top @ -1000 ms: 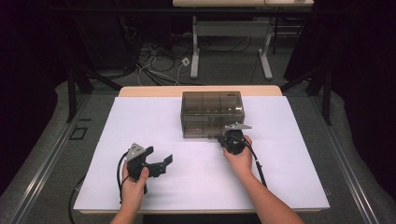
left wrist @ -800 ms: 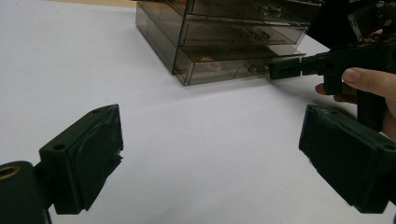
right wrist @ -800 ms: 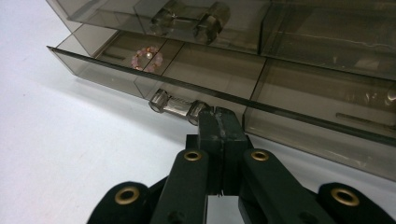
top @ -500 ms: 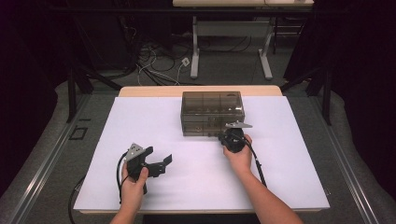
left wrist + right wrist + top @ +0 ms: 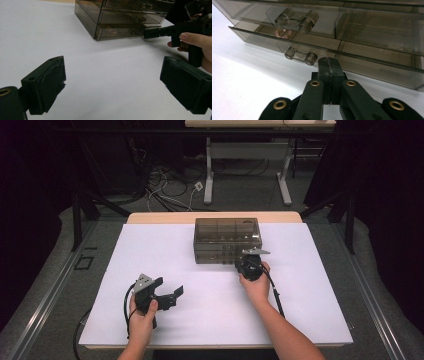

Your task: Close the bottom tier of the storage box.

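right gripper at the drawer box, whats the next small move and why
Probably open the jaws and ease toward the bottom drawer's handle. The right gripper is shut with nothing between its jaws, its tip just beside that handle on the smoky drawer box.

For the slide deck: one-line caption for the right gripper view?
Shut right gripper at the bottom drawer front of the smoky transparent plastic drawer box, beside its handle.

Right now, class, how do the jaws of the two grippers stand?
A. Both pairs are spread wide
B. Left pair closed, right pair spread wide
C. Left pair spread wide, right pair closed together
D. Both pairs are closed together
C: the left gripper has its jaws far apart over the white tabletop, while the right gripper has its jaws pressed together, empty, just before the smoked plastic drawer cabinet.
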Motion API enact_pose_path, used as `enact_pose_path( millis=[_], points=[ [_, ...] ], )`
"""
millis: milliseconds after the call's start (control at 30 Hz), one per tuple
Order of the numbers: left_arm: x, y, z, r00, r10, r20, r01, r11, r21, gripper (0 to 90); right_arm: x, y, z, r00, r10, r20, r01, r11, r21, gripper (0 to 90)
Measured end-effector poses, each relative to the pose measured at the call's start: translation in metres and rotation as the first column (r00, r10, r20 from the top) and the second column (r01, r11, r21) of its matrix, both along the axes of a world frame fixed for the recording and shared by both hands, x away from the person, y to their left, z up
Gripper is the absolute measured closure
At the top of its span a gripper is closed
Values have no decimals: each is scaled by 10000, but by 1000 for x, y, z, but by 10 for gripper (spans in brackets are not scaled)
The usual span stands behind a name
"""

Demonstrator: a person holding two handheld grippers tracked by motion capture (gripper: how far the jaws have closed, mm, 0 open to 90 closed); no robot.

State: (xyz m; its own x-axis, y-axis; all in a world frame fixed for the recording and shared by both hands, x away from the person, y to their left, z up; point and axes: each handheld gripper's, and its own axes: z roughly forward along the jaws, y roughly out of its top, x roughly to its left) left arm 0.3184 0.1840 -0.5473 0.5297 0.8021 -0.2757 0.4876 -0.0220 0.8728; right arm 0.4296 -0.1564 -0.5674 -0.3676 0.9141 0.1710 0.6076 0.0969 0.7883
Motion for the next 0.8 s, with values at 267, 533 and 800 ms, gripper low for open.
enact_pose_path(
  millis=[267,533,800],
  points=[
    [0,1,0,10000,1,8,-1,10000,15,66,6,-2,2,9998,-218,-49,218,9997,52,900],
    [0,2,0,10000,61,-11,-61,10000,-11,66,9,-6,0,9994,-308,-168,311,9994,171,900],
    [0,3,-2,9999,123,-80,-124,9999,-26,66,8,-6,1,9995,-247,-177,251,9994,249,900]
  ],
)
